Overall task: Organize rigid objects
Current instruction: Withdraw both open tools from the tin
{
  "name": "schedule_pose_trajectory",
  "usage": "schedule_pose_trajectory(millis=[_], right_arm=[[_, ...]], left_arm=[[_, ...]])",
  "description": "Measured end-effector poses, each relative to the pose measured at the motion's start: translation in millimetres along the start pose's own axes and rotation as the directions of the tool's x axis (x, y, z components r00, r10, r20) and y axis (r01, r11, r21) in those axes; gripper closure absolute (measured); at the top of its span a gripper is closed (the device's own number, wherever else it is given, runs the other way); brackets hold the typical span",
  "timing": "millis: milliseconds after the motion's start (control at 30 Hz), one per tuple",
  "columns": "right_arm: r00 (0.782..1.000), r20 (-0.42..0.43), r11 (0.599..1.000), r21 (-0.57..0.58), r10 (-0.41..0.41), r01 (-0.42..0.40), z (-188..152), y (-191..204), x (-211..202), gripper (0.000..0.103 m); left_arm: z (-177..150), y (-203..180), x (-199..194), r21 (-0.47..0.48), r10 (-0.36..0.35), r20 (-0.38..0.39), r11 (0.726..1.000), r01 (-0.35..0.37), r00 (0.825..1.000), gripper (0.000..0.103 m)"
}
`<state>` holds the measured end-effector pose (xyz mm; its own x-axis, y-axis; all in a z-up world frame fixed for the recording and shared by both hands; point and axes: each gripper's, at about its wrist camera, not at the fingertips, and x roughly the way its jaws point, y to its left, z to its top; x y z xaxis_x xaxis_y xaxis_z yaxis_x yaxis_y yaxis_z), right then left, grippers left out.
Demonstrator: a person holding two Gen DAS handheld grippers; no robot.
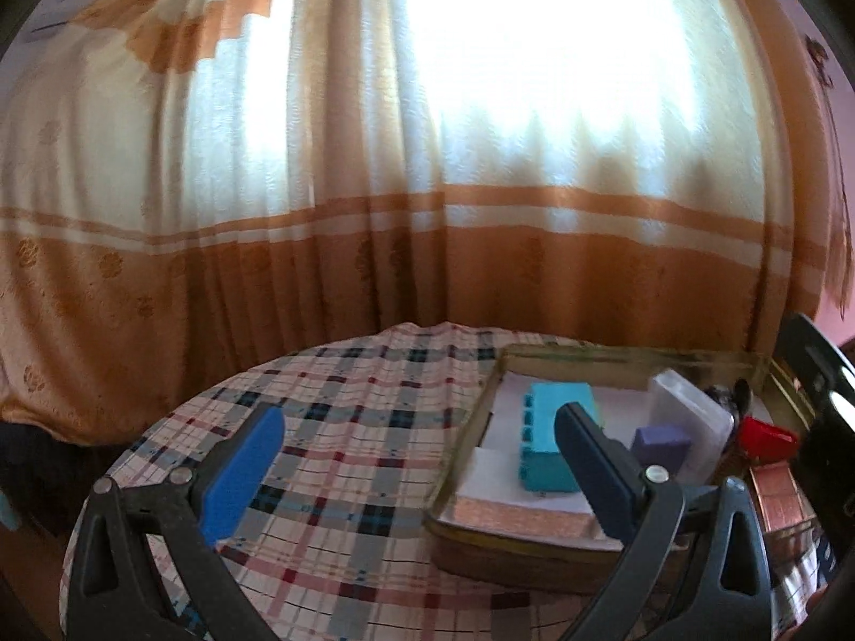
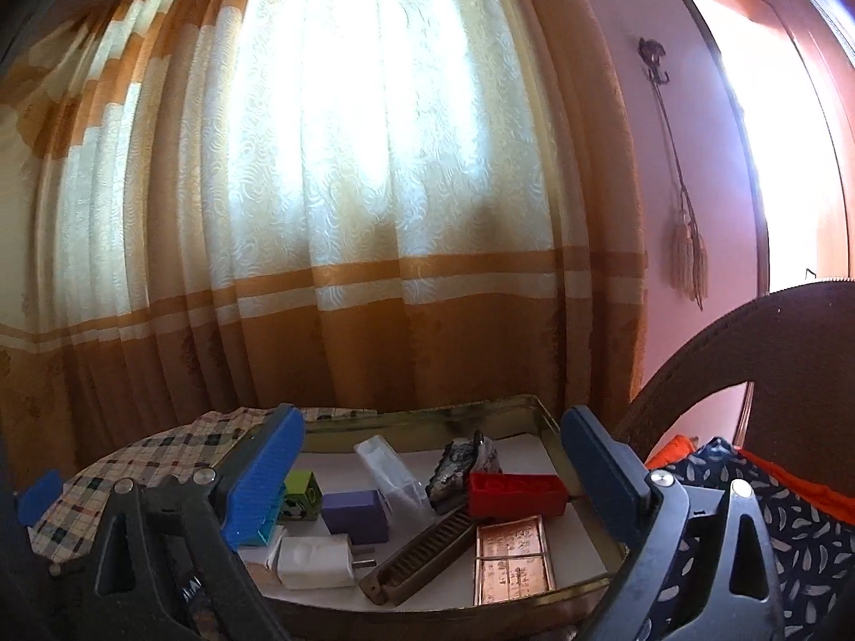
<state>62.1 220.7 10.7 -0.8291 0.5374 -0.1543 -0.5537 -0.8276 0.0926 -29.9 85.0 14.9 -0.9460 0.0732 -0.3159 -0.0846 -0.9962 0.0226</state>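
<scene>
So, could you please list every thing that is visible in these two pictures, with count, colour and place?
shallow metal tray: 1, brass-coloured, on the table
checked tablecloth: 1, cream with dark and red lines, over the table
teal plastic block: 1, teal, left part of tray
purple block: 1, purple, tray middle
red plastic brick: 1, red, right part of tray
white plug adapter: 1, white, front of tray
clear plastic case: 1, transparent, behind the purple block
green cube: 1, green, left of the purple block
brown harmonica-like bar: 1, brown, lying diagonally
copper plate: 1, copper, front right
curtain: 1, cream and orange, behind
left gripper: 1, blue pads, open
right gripper: 1, blue pads, open above the tray
</scene>
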Motion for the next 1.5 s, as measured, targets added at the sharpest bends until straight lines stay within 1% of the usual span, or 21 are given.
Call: schedule_pose_trajectory(millis=[100,167,267,367,467,633,733,767,833,933,1067,1167,1333,1500], right_arm=[[0.999,0.044,1.000,-0.001,-0.008,0.008,0.5,-0.1,-9.9,0.004],[0.997,0.069,1.000,0.004,-0.017,0.017,1.0,-1.4,-14.6,0.001],[0.995,0.098,1.000,0.022,-0.024,0.022,1.4,-4.4,-20.7,0.001],[0.994,0.105,0.998,0.065,-0.008,0.001,1.2,-9.5,-25.9,0.001],[0.998,0.055,0.996,0.093,0.010,-0.016,-1.3,-11.6,-28.6,0.001],[0.993,0.115,0.995,0.101,-0.034,0.022,0.7,-12.3,-43.5,0.001],[0.995,0.091,0.999,0.014,-0.051,0.050,1.7,-5.1,-46.4,0.001],[0.994,0.093,0.998,0.004,-0.060,0.060,2.0,-3.9,-47.9,0.001],[0.993,0.109,0.999,0.018,-0.042,0.040,1.9,-6.5,-52.2,0.001],[0.996,0.076,0.998,0.020,-0.053,0.051,1.1,-5.5,-46.9,0.001],[0.999,-0.007,0.999,0.034,-0.040,0.040,-3.5,-5.3,-32.0,0.001],[0.998,-0.022,0.997,0.058,-0.055,0.056,-5.0,-10.7,-29.1,0.001],[0.998,-0.018,0.994,0.090,-0.066,0.067,-6.2,-17.5,-30.8,0.001],[0.997,0.022,0.994,0.082,-0.076,0.074,-4.8,-15.7,-38.9,0.001]], left_arm=[[1.9,11.8,-6.6,-0.045,0.018,0.031,0.999,-0.016,0.999,0.000],[2.2,19.9,-7.9,-0.069,0.019,0.028,0.997,-0.017,0.999,0.000],[2.3,29.7,-12.8,-0.101,0.031,0.038,0.995,-0.027,0.999,0.000],[0.5,38.4,-18.1,-0.127,0.011,0.030,0.992,-0.007,0.999,0.000],[-4.0,39.0,-20.2,-0.119,0.000,0.004,0.993,0.000,1.000,0.000],[-6.1,31.6,-18.6,-0.084,-0.011,-0.030,0.996,0.008,0.999,0.000],[-7.6,25.7,-18.2,-0.056,-0.020,-0.045,0.998,0.017,0.999,0.000],[-7.8,24.9,-18.1,-0.053,-0.019,-0.047,0.998,0.017,0.999,0.000],[-7.6,26.3,-18.7,-0.055,-0.016,-0.051,0.998,0.014,0.999,0.000],[-8.7,26.6,-17.3,-0.056,-0.009,-0.070,0.998,0.005,0.998,0.000],[-9.3,23.9,-18.9,-0.040,0.007,-0.069,0.999,-0.009,0.998,0.000],[-8.9,23.9,-20.5,-0.040,0.022,-0.062,0.999,-0.024,0.998,0.000],[-8.3,22.4,-22.8,-0.028,0.040,-0.054,0.999,-0.042,0.998,0.000],[-7.7,14.7,-21.9,0.015,0.033,-0.054,0.999,-0.032,0.998,0.000]])
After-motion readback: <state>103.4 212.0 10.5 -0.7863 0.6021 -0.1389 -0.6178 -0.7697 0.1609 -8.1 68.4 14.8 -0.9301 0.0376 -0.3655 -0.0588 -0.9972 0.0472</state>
